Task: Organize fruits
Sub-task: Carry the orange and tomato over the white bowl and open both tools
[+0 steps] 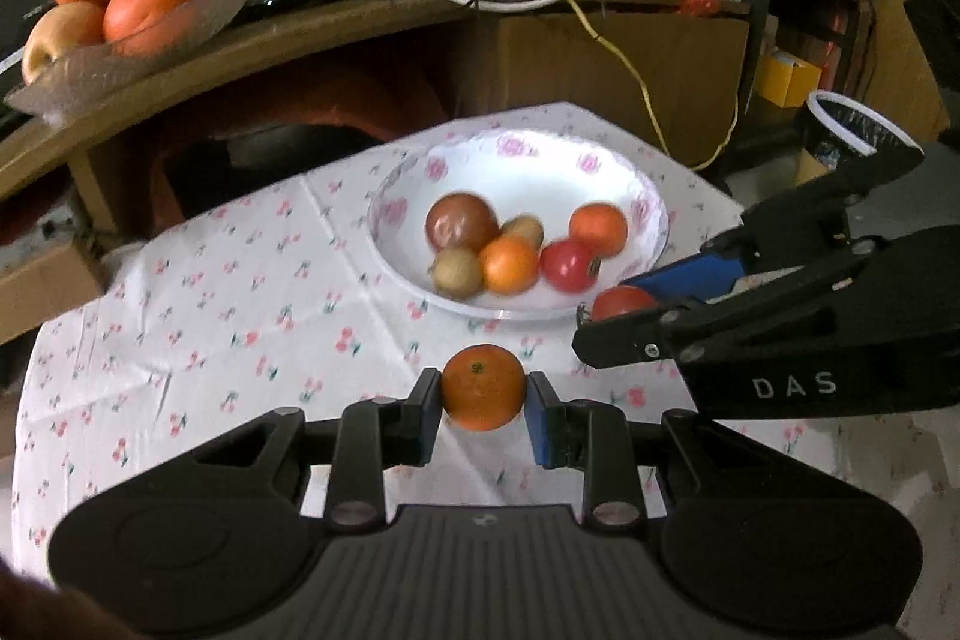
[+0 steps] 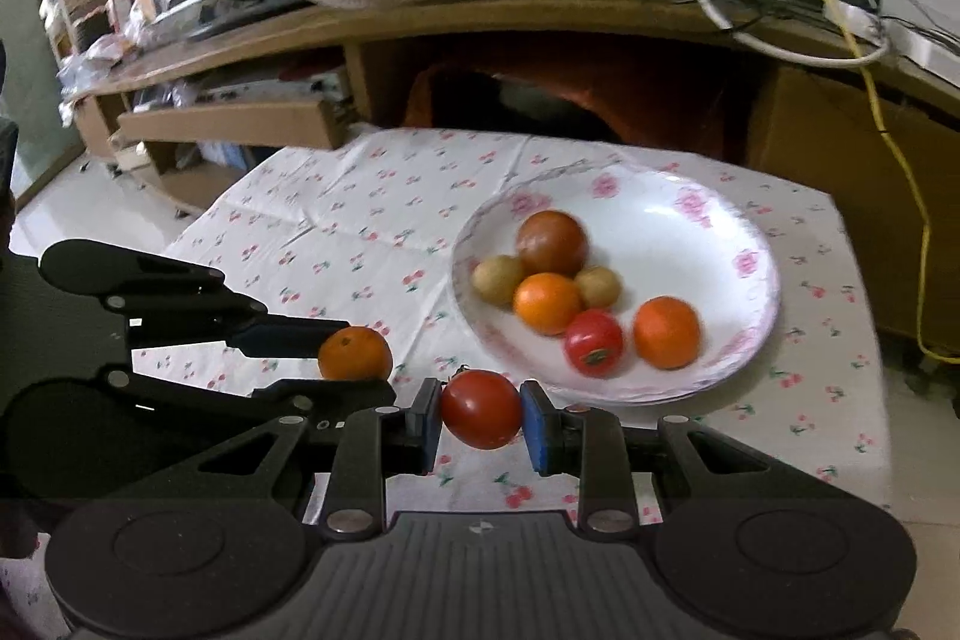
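Carrying two fruits toward the floral bowl (image 1: pixel 651 202): left gripper (image 1: pixel 483 391) clamping a small orange (image 1: pixel 483 387), right gripper (image 2: pixel 480 415) clamping a red tomato (image 2: pixel 482 415), both hovering over the tablecloth (image 1: pixel 240 316) just short of the rim. Probably needing next to reach over the rim, lower into a free spot among the six fruits inside, then part the jaws gently.

Dim indoor light, fisheye-bent edges, soft motion blur, dark corners.

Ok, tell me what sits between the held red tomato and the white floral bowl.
Nothing: in the right wrist view, only bare cherry-print tablecloth shows between the red tomato in the right gripper and the white floral bowl.
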